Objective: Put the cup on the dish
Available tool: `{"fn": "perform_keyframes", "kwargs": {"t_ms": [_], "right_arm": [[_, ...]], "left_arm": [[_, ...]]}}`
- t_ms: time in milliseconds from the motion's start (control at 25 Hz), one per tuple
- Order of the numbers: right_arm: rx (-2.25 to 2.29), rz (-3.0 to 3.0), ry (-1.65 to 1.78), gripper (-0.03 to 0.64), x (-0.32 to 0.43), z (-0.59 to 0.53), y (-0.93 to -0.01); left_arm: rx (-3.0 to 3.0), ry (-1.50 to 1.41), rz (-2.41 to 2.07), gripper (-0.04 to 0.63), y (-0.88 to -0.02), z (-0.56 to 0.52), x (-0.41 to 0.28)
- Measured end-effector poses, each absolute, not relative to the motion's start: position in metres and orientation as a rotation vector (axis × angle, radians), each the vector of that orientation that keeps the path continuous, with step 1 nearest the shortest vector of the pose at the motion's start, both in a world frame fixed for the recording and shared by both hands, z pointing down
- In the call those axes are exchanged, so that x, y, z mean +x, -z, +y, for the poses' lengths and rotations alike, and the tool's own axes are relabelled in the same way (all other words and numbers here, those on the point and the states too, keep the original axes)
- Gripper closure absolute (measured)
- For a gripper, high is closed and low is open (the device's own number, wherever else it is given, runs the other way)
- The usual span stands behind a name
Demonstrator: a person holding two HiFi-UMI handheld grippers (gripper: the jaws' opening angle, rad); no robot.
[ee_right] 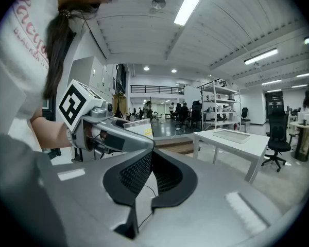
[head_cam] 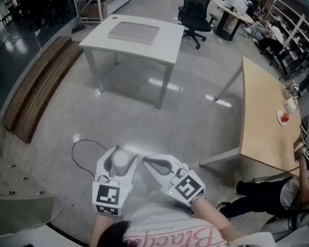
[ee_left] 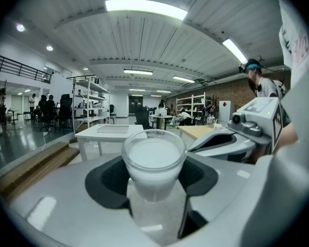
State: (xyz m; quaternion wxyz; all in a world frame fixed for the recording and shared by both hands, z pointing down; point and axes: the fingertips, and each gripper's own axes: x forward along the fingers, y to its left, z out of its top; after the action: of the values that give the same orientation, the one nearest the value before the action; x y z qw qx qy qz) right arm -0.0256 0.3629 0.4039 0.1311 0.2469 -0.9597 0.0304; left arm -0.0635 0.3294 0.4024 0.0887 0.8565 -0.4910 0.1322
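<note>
A translucent white cup (ee_left: pixel 154 161) stands upright between the black pads of my left gripper (ee_left: pixel 153 178), which is shut on it. In the head view the cup (head_cam: pixel 121 159) shows in the left gripper (head_cam: pixel 118 164) low in the picture, above the grey floor. My right gripper (head_cam: pixel 146 161) is just to its right, tips toward the cup, jaws shut with nothing in them (ee_right: pixel 151 151). A small white dish (head_cam: pixel 282 117) with something red on it lies on the wooden table (head_cam: pixel 260 122) at the far right.
A white table (head_cam: pixel 144 42) with a flat grey tray (head_cam: pixel 134 32) stands ahead across the floor. A wooden bench (head_cam: pixel 38 86) lies at the left, a black office chair (head_cam: pixel 194 12) behind the table. A cable (head_cam: pixel 85 153) trails on the floor. A seated person's legs (head_cam: pixel 262 192) are at the right.
</note>
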Motion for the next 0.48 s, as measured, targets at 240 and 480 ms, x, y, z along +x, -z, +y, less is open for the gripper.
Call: {"fn": "perform_keyframes", "kwargs": {"t_ms": [240,480], "right_arm": [[0.754,-2.766,-0.148,0.615,-0.004,0.404,-0.415],[0.779,-2.765,-0.108,0.615,0.010,0.419,-0.407]], "left_arm": [[2.550,-0.416,-1.459,0.339,-0.406,0.374,-0.048],[2.550,-0.402,-1.465,0.339,-0.404,0.390,-0.039]]}}
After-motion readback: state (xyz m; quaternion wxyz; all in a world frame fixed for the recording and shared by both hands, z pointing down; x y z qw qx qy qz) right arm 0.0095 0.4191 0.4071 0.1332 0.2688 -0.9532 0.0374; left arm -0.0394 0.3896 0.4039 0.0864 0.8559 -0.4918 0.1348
